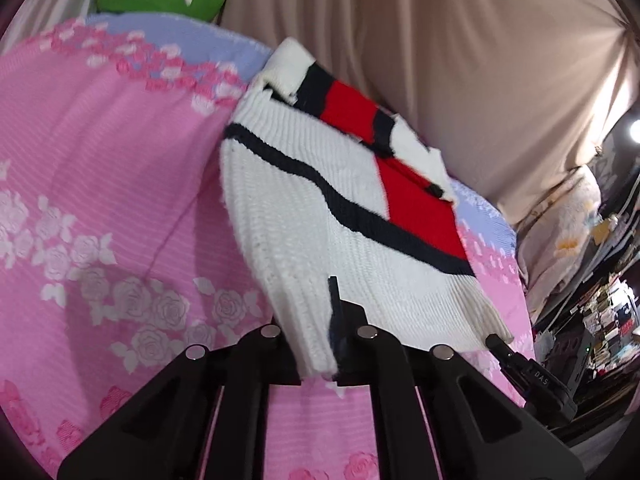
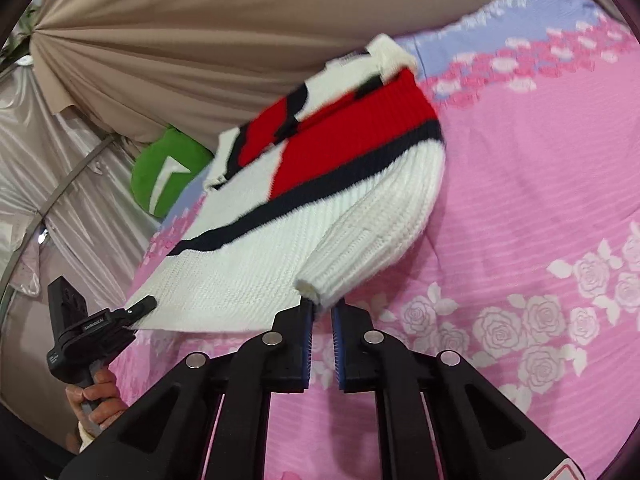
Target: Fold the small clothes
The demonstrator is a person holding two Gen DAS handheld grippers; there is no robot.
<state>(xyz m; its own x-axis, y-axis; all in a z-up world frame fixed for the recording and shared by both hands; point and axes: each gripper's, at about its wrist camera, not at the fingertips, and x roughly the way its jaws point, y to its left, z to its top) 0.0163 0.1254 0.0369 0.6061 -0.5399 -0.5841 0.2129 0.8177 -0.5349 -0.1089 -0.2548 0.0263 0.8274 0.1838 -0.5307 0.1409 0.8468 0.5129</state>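
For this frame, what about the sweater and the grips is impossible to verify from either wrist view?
- Left wrist view: the left gripper pinches the white knit sweater with red and navy blocks; its cuff covers one fingertip.
- Right wrist view: the right gripper holds a sleeve cuff; the contact is too small to judge.
- Both views: motion blur smears the sweater's collar; its underside is hidden from the pink rose-print bedsheet.

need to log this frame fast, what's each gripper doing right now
Left gripper: shut on the hem of the white knit sweater, holding it up off the pink bedsheet.
Right gripper: pinching the sweater's sleeve cuff.
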